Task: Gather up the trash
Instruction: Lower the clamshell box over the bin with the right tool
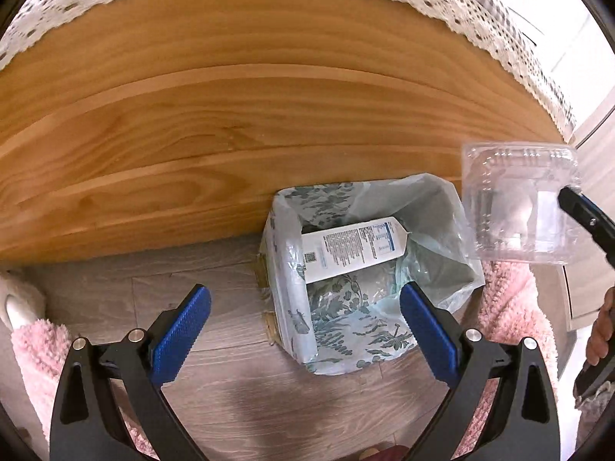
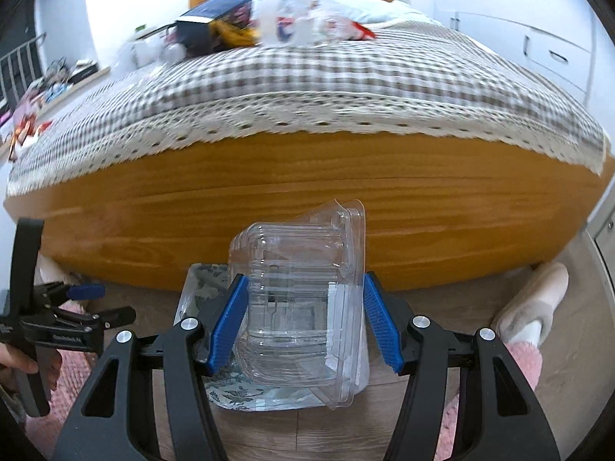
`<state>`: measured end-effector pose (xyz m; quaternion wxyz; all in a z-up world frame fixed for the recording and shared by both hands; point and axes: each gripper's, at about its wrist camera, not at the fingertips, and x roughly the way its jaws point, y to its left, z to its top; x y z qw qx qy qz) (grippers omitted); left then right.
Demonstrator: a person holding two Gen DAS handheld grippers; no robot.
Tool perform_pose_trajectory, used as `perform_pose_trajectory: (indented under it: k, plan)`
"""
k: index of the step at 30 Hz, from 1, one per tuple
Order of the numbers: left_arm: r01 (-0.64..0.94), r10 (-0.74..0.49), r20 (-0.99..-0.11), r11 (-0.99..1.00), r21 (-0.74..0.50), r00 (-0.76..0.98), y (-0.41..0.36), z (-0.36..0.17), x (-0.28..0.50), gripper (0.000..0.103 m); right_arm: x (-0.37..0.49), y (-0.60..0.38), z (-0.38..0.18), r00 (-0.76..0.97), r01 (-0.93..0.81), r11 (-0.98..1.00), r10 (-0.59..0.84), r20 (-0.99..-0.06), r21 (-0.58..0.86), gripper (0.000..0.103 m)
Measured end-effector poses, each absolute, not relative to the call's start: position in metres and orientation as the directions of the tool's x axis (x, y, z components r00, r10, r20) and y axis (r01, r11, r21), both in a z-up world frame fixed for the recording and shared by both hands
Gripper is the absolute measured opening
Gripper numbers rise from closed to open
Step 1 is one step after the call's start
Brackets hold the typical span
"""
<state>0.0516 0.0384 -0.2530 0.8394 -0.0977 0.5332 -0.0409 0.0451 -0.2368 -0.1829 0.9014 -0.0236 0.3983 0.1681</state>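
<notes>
Right gripper (image 2: 303, 320): clamped on a clear plastic clamshell container (image 2: 298, 303), blue pads pressing its two sides.
Container axis: long axis runs away from the gripper and upward, its flanged rim edge turned to the right in the right wrist view; it hangs above the floor in front of the bed frame.
Container position: in the left wrist view it (image 1: 519, 203) sits just right of the bin and higher, not over the opening.
Left gripper (image 1: 305, 340): fingers spread apart, holding nothing, above the bin's near edge.
Bin (image 1: 292, 280): floral-lined trash bag on the wood floor (image 1: 200, 284), against the bed frame (image 1: 192, 146).
Inside bin: a white printed tube (image 1: 353, 247) lying slantwise, narrow end toward the right.
Surroundings: pink rug (image 1: 511, 307) beside the bin.
</notes>
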Motion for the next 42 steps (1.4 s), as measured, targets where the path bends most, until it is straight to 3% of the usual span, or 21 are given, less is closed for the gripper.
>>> perform_pose_trajectory:
  k: [20,34,42]
  plan:
    - [-0.095,-0.181,-0.890,0.966,-0.241,0.418,0.072,-0.273,0.046,0.095,0.047,-0.151,-0.232,0.539,-0.589,0.799,0.278,-0.795,-0.120,0.059]
    - [-0.161,-0.190,-0.906,0.950,-0.267,0.379,0.090,-0.295,0.047,0.095,0.039,-0.108,-0.271,0.458,-0.801,0.550,0.310,-0.833,-0.236,0.059]
    - [-0.208,-0.189,-0.920,0.940,-0.270,0.343,0.103,-0.313,0.045,0.095,0.031,-0.091,-0.299,0.379,-0.907,0.310,0.306,-0.873,-0.286,0.059]
